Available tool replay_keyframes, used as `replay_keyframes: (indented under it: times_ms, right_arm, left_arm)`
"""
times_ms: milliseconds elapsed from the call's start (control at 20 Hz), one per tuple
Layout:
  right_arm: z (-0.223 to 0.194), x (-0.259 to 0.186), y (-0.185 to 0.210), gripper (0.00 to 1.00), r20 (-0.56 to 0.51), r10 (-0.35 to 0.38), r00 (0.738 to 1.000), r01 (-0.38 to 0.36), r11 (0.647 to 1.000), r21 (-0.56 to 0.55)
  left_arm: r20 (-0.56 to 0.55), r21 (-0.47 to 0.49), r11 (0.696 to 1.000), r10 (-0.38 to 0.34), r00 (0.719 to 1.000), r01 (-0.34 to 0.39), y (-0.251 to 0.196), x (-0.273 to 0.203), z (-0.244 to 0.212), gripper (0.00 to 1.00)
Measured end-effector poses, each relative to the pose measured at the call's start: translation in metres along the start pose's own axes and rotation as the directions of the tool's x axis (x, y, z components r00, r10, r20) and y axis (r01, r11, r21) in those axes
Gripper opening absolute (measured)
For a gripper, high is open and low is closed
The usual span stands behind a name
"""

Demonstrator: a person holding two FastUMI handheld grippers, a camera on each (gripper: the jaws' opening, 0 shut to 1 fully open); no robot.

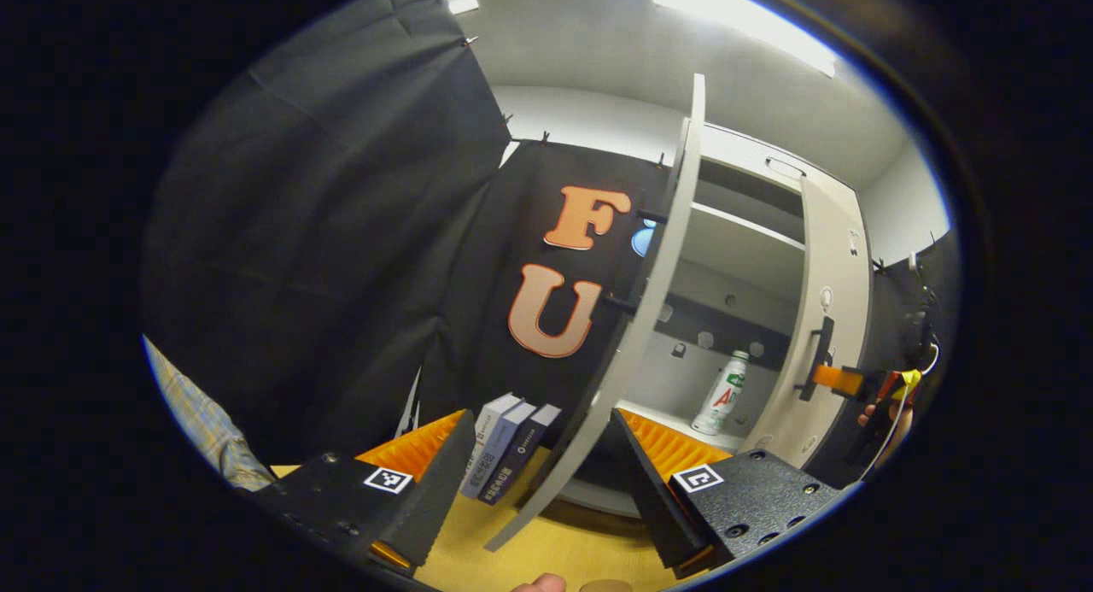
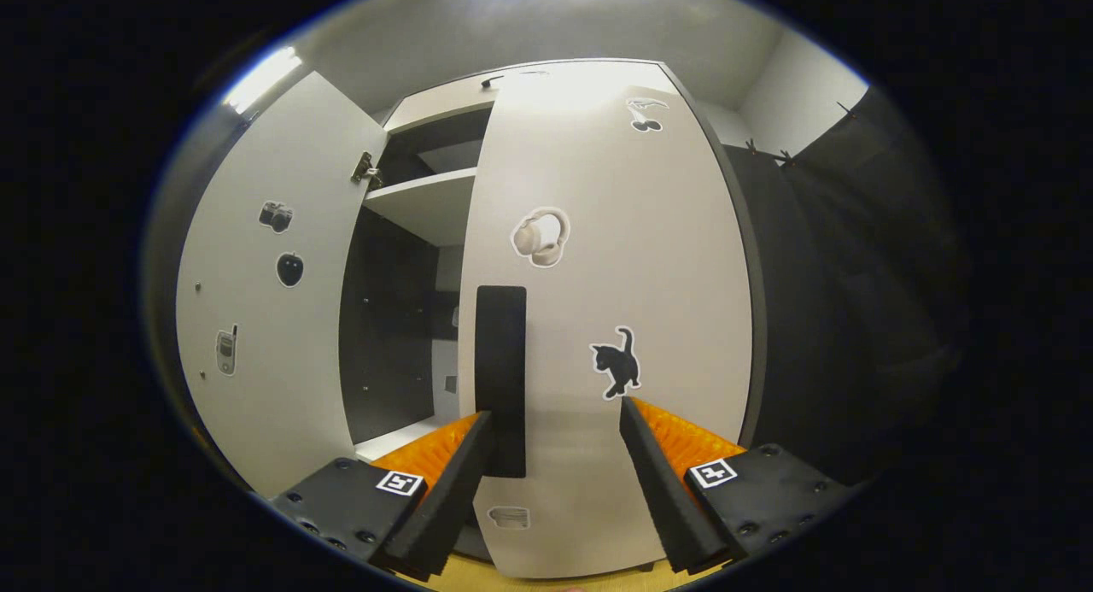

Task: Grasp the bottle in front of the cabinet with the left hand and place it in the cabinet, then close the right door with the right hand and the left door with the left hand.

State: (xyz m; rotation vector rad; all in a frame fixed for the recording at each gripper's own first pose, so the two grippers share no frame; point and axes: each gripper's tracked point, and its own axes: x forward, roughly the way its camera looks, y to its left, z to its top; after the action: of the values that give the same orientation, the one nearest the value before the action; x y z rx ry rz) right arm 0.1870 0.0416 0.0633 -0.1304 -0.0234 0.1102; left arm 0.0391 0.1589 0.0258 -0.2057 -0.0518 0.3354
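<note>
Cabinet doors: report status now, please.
Both hand-held grippers open: left, right. Bottle standing inside cabinet. Right door almost closed, left door open. Nothing blocking.

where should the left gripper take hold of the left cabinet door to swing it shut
Judging by its pose, take the left door by its free edge, which stands edge-on between the open fingers of the left gripper. Come from the outer side and push toward the bottle.

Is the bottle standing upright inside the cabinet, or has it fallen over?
Upright, inside. In the left gripper view the bottle stands cap up on the cabinet's lower shelf, between the open left door and right door.
</note>
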Motion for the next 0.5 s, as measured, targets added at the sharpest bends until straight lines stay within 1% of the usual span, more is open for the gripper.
replay_keyframes:
  times_ms: [100, 150, 300, 450, 500]
  right_arm:
    - [-0.009, -0.016, -0.001, 0.97, -0.022, 0.018, 1.0, -0.018, 1.0, 0.014]
    - [-0.014, -0.026, -0.002, 0.97, -0.029, 0.028, 0.999, -0.028, 0.999, 0.019]
    - [-0.031, -0.053, -0.008, 0.97, -0.061, 0.042, 0.997, -0.04, 0.999, 0.027]
    - [-0.047, -0.075, -0.02, 0.97, -0.091, 0.03, 0.995, -0.026, 0.999, 0.039]
    - [-0.053, -0.082, -0.026, 0.97, -0.104, 0.019, 0.994, -0.014, 0.999, 0.042]
  left_arm:
    - [0.04, 0.041, 0.997, 0.058, 0.998, -0.06, 0.021, 0.021, 0.018, 0.95]
    - [0.051, 0.055, 0.996, 0.072, 0.996, -0.075, 0.026, 0.031, 0.025, 0.95]
    - [0.08, 0.051, 0.994, 0.096, 0.992, -0.1, 0.034, 0.056, 0.052, 0.96]
    - [0.151, 0.132, 0.984, 0.099, 0.984, -0.119, 0.031, 0.077, 0.08, 0.95]
    - [0.167, 0.144, 0.982, 0.095, 0.981, -0.12, 0.026, 0.082, 0.087, 0.95]
